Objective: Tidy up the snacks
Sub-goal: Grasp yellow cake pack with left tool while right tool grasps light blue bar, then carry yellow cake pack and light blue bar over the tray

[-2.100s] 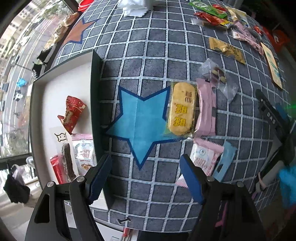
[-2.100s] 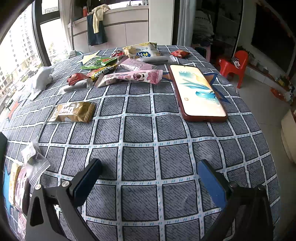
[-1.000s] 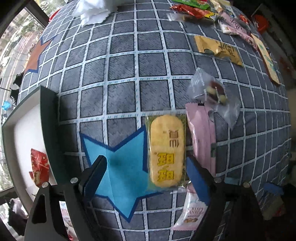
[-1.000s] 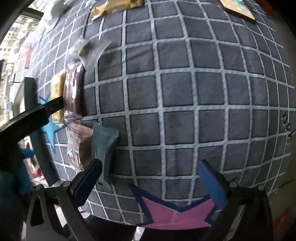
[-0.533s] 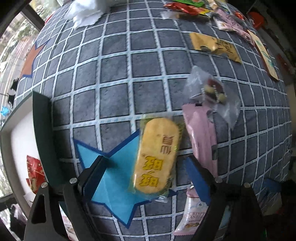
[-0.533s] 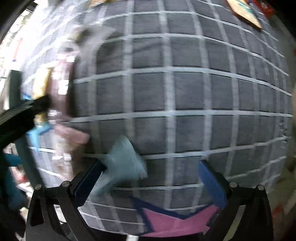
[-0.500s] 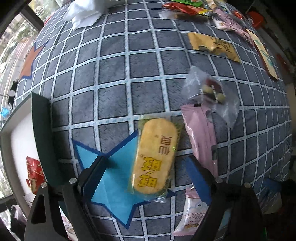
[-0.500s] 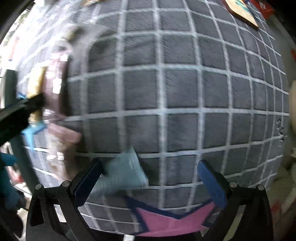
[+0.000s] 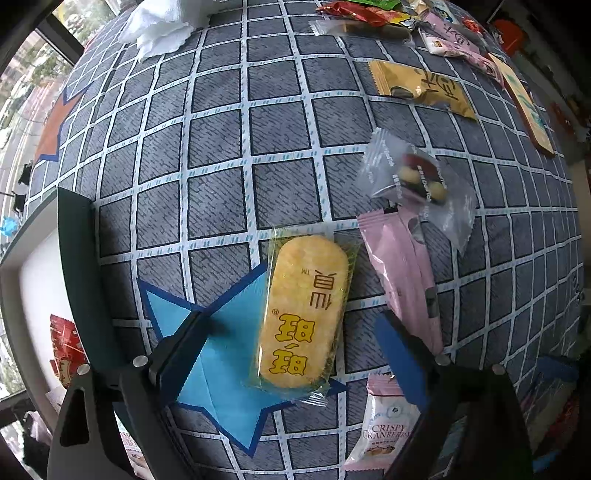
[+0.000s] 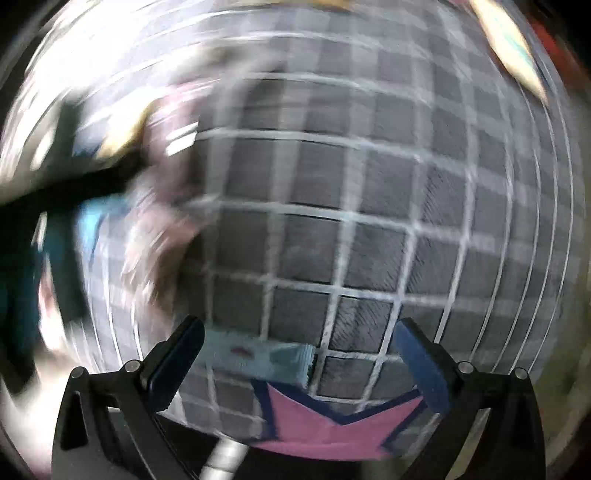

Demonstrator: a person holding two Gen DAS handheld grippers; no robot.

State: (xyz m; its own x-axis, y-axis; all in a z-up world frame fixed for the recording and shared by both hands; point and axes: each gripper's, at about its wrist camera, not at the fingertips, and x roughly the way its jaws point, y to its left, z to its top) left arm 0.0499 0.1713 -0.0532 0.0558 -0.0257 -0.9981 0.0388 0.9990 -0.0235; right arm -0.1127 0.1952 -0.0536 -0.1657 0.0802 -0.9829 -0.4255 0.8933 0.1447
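In the left wrist view my left gripper (image 9: 291, 332) is open and straddles a yellow rice-cracker pack (image 9: 304, 314) that lies on a blue star patch (image 9: 221, 350) of the checked cloth. A pink wrapper (image 9: 402, 273) lies right of it, a clear candy bag (image 9: 417, 184) beyond. A grey tray (image 9: 77, 258) with red snacks (image 9: 66, 354) stands at the left. The right wrist view is blurred. My right gripper (image 10: 299, 354) is open, with a light blue packet (image 10: 258, 358) lying between its fingers, close to the left one.
A "Crispy Cranberry" pack (image 9: 388, 432) lies by my left gripper's right finger. A gold packet (image 9: 421, 88), more snacks (image 9: 369, 14) and a phone (image 9: 524, 103) lie at the far right. White tissue (image 9: 159, 26) is at the far edge. A pink star patch (image 10: 332, 421) marks the near edge.
My left gripper has lowered around the yellow cracker pack, which looks larger. My right gripper swung fast toward the light blue packet, which now sits between its fingers.
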